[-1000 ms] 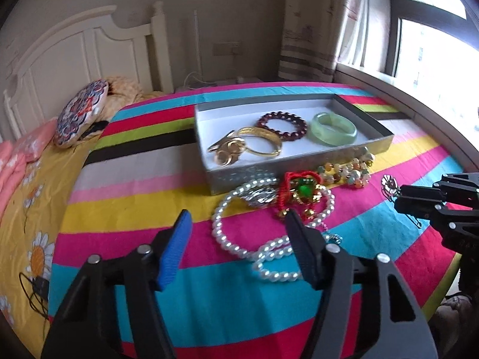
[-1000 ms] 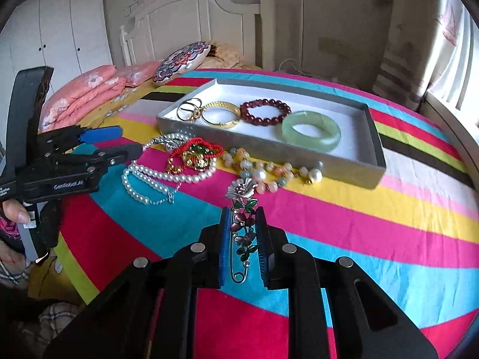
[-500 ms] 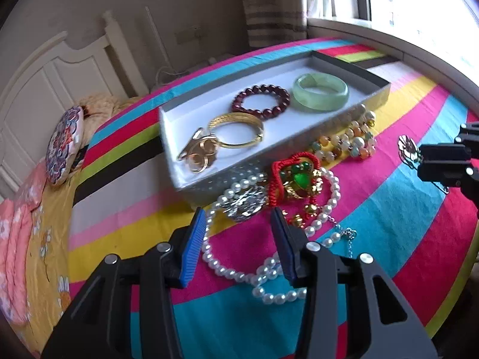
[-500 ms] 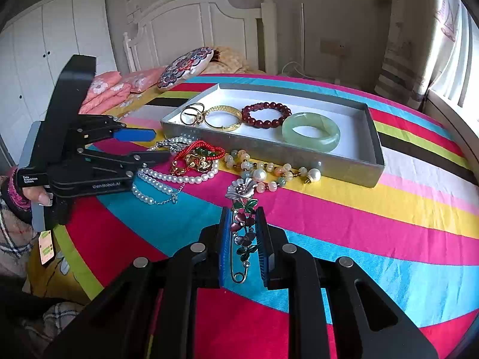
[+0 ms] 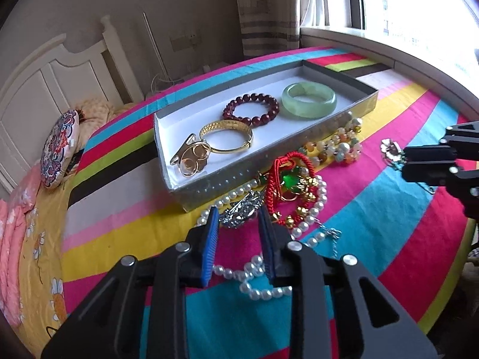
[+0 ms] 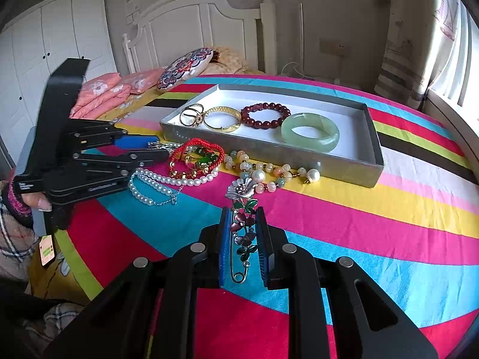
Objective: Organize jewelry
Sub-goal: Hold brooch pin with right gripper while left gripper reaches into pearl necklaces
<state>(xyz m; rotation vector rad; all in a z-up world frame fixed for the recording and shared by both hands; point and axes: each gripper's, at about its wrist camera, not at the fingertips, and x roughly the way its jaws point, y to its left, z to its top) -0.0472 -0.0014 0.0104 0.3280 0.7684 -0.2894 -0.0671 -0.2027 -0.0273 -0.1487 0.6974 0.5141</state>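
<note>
Striped bedspread (image 6: 374, 209) under jewelry tray (image 6: 372, 161); white headboard (image 6: 191, 21), perhaps wardrobe (image 6: 60, 33).

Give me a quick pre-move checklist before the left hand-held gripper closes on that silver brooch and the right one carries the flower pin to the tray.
1. Right hand-held gripper shut on flower brooch pin: ok.
2. Left hand-held gripper straddling only the silver brooch: not ok, pearl necklace lies between its fingers.
3. Free space in tray: ok.
4. Red cord bracelet apart from silver brooch: cannot tell.
5. Pin clasp shut: cannot tell.
</note>
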